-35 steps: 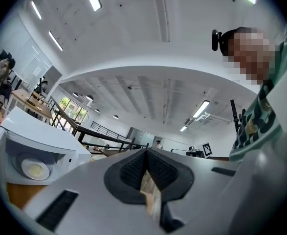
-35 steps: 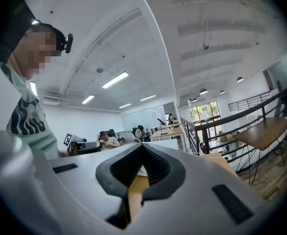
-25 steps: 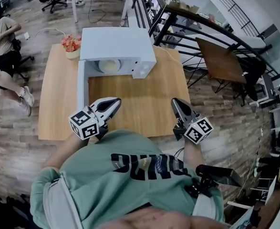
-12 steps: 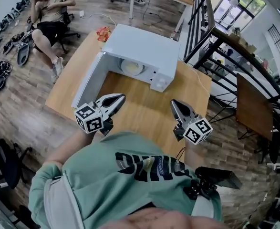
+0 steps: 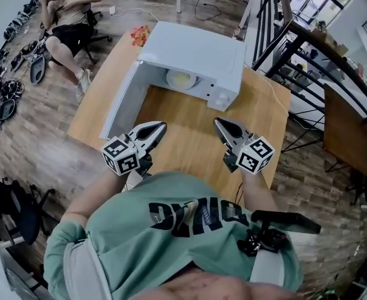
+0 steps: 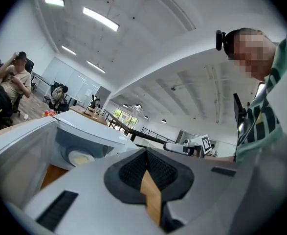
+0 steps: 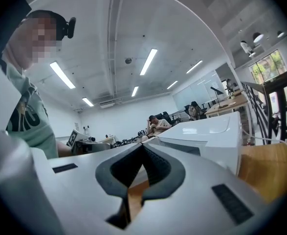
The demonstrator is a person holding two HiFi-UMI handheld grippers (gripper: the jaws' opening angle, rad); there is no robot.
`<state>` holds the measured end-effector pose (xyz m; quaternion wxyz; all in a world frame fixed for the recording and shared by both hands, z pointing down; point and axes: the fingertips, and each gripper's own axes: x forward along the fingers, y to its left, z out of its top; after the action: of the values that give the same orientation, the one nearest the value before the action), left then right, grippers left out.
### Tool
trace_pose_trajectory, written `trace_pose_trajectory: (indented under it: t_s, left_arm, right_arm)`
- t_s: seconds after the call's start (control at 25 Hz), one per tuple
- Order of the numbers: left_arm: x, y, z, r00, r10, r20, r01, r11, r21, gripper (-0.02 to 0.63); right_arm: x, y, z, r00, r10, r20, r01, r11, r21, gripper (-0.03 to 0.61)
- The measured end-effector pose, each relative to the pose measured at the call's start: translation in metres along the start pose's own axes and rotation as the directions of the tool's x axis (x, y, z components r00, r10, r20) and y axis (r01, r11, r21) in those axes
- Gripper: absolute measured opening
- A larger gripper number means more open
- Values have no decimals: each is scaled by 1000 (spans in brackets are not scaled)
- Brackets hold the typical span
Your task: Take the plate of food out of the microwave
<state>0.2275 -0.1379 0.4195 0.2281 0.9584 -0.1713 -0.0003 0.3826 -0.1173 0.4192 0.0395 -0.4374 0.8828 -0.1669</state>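
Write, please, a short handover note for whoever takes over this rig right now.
Left gripper: jaws shut, empty, held over the table in front of the microwave.
Right gripper: jaws shut, empty, alongside it.
Things: the microwave door stands open; the plate of food sits inside.
Done: door open.
Left: open the jaws, reach in, grip the plate, and bring it out, probably onto the table.

Wood-plank floor [image 5: 39,136] spreads beneath the pale wooden surface [image 5: 189,136]. A black railing [image 5: 296,30] stands at two o'clock, a seated person [image 5: 70,11] at eleven. Strip lights [image 6: 100,18] glow overhead.
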Motion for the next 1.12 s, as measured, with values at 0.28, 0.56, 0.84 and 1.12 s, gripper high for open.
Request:
trace_pose_trajectory:
  t_s: [0.28, 0.56, 0.84, 1.12]
  left_arm:
    - [-11, 22, -13, 998, -53, -37, 52, 998, -27, 0]
    - [-4, 43, -24, 997, -66, -50, 66, 998, -20, 0]
    - [-5, 59, -53, 998, -42, -51, 38, 996, -82, 0]
    - [-11, 79, -72, 997, -26, -68, 20, 996, -84, 0]
  right_arm:
    - [45, -1, -24, 999, -32, 2, 32, 994, 106, 6]
    - [91, -19, -48, 998, -31, -48, 39, 984, 172, 8]
    - [130, -47, -83, 998, -20, -66, 39, 956, 292, 24]
    - [170, -88, -133, 996, -43, -74, 74, 872, 484, 185]
